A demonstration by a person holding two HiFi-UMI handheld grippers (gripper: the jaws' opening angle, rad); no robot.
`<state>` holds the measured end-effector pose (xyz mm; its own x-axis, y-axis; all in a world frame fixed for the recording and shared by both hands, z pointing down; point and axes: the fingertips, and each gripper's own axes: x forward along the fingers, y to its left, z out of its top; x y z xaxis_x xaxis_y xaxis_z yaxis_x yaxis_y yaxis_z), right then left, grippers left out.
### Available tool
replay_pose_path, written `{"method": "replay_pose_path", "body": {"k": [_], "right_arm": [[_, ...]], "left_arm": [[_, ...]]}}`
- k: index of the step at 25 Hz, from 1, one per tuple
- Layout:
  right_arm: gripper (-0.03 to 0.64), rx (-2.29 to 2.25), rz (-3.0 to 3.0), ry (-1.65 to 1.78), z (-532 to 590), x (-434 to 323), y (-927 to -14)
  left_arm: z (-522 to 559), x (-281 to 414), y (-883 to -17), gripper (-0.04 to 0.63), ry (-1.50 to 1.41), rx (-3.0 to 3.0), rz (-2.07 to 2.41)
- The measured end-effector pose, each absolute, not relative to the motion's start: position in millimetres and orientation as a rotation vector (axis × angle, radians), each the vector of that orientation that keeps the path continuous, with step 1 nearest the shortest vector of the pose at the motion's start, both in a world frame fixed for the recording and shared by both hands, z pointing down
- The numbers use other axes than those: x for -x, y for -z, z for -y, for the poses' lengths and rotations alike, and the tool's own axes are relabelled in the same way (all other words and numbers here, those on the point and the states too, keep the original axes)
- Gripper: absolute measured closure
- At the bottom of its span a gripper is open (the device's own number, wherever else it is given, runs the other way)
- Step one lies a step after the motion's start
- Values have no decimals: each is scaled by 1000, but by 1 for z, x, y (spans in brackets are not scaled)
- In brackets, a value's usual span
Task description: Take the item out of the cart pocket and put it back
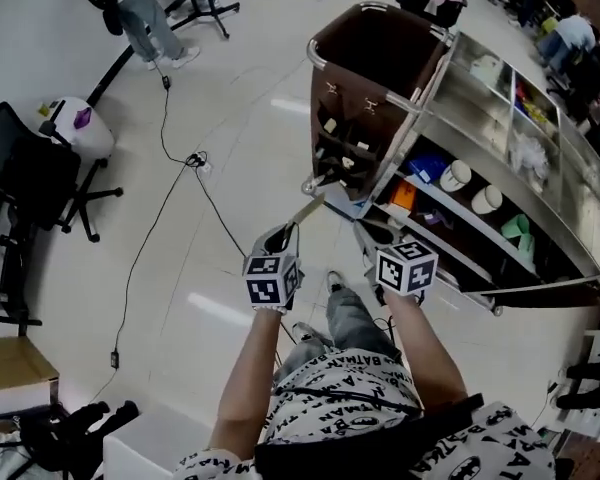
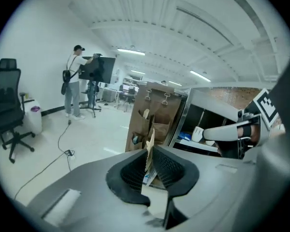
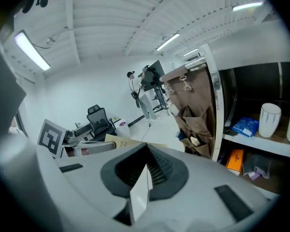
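Thin tan card (image 1: 308,209) clear of the cart, pinched edge-on between the jaws of the left gripper (image 2: 150,159)
It looks light, flat and fairly stiff, though probably easy to crease: plain kraft brown with a little dark print. A pinch near one end, as here, should leave the free end to slide into a slot. In the head view it sits at centre frame, pointing up and right towards the brown pockets (image 1: 342,128) on the end of the cart (image 1: 480,138). The right gripper (image 3: 146,164) has its jaws together, nothing between them

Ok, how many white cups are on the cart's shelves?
2. One white cup sits on a shelf of the cart, nearer the brown pocket bag. The second is right beside it, farther along. More could be hidden deeper inside.
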<state>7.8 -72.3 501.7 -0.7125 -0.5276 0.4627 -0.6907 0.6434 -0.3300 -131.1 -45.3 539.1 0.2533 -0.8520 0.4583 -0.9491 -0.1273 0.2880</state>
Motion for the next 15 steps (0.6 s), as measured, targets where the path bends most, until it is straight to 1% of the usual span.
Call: {"method": "replay_pose_path", "body": {"k": [3, 8, 11, 15], "right_arm": [[615, -903, 2548, -701, 37, 11, -499], [615, -758, 2565, -681, -11, 47, -499], [615, -685, 2592, -641, -25, 64, -490], [615, -687, 2603, -608, -31, 50, -481]], "left_arm": [[0, 157, -530, 557, -145, -1941, 1674], [-50, 179, -520, 557, -34, -1871, 1739], [-61, 180, -517, 557, 14, -1842, 1756], [-70, 166, -513, 555, 53, -1839, 1748]]}}
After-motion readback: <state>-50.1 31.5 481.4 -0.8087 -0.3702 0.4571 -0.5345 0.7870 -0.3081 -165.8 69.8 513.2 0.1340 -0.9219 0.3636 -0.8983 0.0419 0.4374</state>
